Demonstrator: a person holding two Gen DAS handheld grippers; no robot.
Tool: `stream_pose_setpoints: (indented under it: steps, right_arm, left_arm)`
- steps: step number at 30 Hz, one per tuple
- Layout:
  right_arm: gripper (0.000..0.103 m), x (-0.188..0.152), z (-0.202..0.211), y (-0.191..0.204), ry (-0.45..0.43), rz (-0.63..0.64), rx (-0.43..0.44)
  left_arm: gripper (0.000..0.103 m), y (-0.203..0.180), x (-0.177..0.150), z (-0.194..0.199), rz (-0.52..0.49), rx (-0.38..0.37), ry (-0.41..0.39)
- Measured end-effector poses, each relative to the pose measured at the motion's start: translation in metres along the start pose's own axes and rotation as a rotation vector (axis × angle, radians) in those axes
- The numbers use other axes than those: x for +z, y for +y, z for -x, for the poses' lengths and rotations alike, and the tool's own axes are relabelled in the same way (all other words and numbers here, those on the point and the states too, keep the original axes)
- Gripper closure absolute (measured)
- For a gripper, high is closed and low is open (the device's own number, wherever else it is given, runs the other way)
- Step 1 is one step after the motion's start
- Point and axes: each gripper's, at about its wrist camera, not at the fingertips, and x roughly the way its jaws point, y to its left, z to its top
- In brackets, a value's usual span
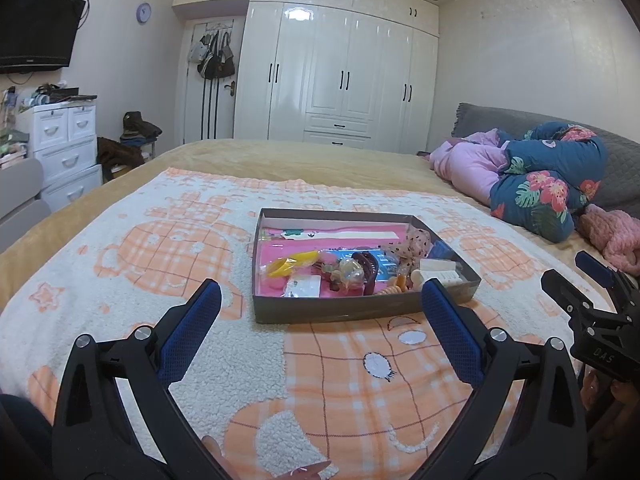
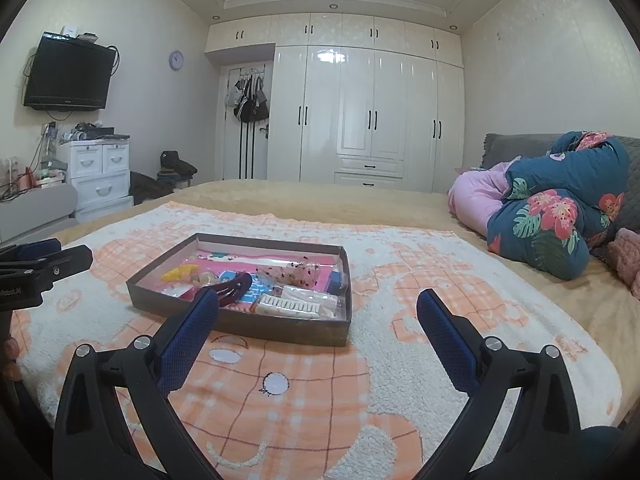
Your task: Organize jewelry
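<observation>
On blanket (image 1: 120, 264): box (image 1: 360, 312), seemingly crosswise.

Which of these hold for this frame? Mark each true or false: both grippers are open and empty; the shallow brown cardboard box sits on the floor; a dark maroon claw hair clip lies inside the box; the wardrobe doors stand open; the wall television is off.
1. Both the left gripper and the right gripper are open and empty. True.
2. The shallow brown cardboard box sits on the floor. False: it rests on the orange-and-white fleece blanket on the bed.
3. A dark maroon claw hair clip lies inside the box. True.
4. The white wardrobe doors stand open. False: all are shut.
5. The wall-mounted black television shows a dark screen. True.
</observation>
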Motion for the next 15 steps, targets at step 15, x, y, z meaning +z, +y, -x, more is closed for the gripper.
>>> stream_pose_setpoints:
  steps: [15]
  right_arm:
    - [0.006, -0.0003, -0.0008, -0.0011, 0.000, -0.005, 0.000]
  left_arm:
    - [0.011, -0.0004, -0.0004, 0.0004, 0.000, 0.003, 0.001]
